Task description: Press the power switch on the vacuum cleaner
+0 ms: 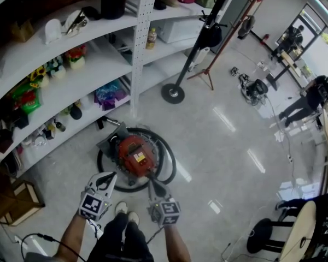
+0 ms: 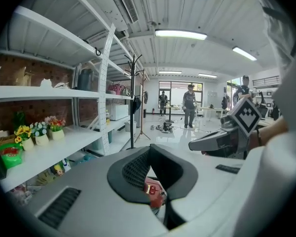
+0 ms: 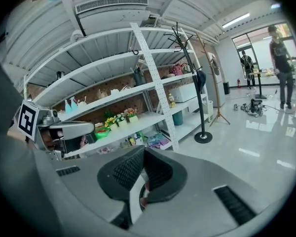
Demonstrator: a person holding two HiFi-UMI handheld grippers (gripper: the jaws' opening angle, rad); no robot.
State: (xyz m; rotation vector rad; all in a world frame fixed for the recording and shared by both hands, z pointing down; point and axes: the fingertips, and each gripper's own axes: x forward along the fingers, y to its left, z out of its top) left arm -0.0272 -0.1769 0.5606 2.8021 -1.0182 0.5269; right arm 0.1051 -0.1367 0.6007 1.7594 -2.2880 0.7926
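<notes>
A red canister vacuum cleaner point(image 1: 134, 154) sits on the floor in front of the shelves, with its black hose point(image 1: 167, 165) coiled around it. A yellow label shows on its top; I cannot make out the power switch. My left gripper point(image 1: 110, 176) hovers at the vacuum's near left edge with its jaws together. My right gripper point(image 1: 154, 185) is shut too, and its dark tip is at the vacuum's near right edge. In the left gripper view the vacuum point(image 2: 153, 191) shows through the hollow under the closed pads point(image 2: 133, 169). Contact cannot be judged.
Curved white shelves point(image 1: 71, 83) with toys and bottles run along the left. A coat stand's round base point(image 1: 173, 93) stands beyond the vacuum. A wooden crate point(image 1: 13, 198) is at lower left and a black stool point(image 1: 261, 235) at lower right. People point(image 1: 311, 94) stand far right.
</notes>
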